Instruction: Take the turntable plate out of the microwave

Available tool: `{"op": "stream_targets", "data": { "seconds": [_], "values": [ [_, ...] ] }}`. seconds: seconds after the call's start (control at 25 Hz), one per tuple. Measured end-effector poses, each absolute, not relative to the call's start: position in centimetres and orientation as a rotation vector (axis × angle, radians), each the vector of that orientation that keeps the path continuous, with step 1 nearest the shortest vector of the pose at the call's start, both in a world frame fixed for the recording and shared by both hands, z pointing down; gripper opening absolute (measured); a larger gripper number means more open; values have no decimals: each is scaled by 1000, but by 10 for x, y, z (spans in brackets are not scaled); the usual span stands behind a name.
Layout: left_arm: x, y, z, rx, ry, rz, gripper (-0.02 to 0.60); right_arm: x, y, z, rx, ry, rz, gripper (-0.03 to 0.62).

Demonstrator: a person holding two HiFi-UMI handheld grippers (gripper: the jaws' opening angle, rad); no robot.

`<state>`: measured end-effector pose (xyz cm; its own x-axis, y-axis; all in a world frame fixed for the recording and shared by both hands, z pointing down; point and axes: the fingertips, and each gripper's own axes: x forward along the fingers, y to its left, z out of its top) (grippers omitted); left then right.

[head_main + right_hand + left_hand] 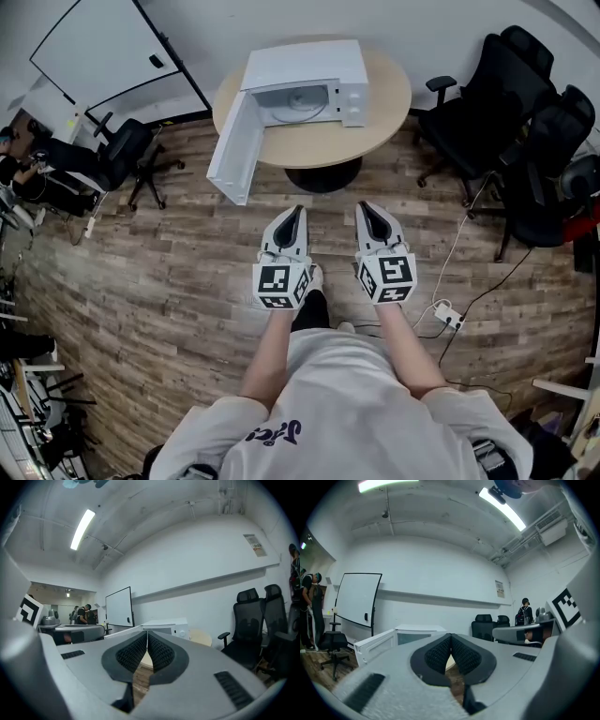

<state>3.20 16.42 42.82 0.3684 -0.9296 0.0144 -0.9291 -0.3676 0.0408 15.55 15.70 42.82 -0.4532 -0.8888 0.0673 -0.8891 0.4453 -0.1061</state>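
White T-shirt (347, 408); left gripper (297, 210) and right gripper (365, 205) grey with black-padded jaws.

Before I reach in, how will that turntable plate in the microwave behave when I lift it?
The turntable plate looks like clear glass: probably stiff, fragile, slippery. Round and flat in the microwave, it may roll if tipped on edge.

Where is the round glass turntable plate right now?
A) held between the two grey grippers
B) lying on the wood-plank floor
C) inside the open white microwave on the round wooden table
C: the round glass turntable plate lies inside the white microwave, whose door hangs open. The left gripper and right gripper are shut on nothing, short of the round wooden table.
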Motion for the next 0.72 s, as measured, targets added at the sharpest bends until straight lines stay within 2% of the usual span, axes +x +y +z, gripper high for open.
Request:
{"op": "stream_targets", "data": {
  "seconds": [0.16, 0.72],
  "values": [
    [24, 125, 445, 2512, -1758, 91, 15, 149, 127, 433, 1630, -2648, 202, 20],
    [-34, -11, 433, 2505, -1734, -17, 15, 83, -4, 428, 1578, -2622, 174, 20]
  ]
}}
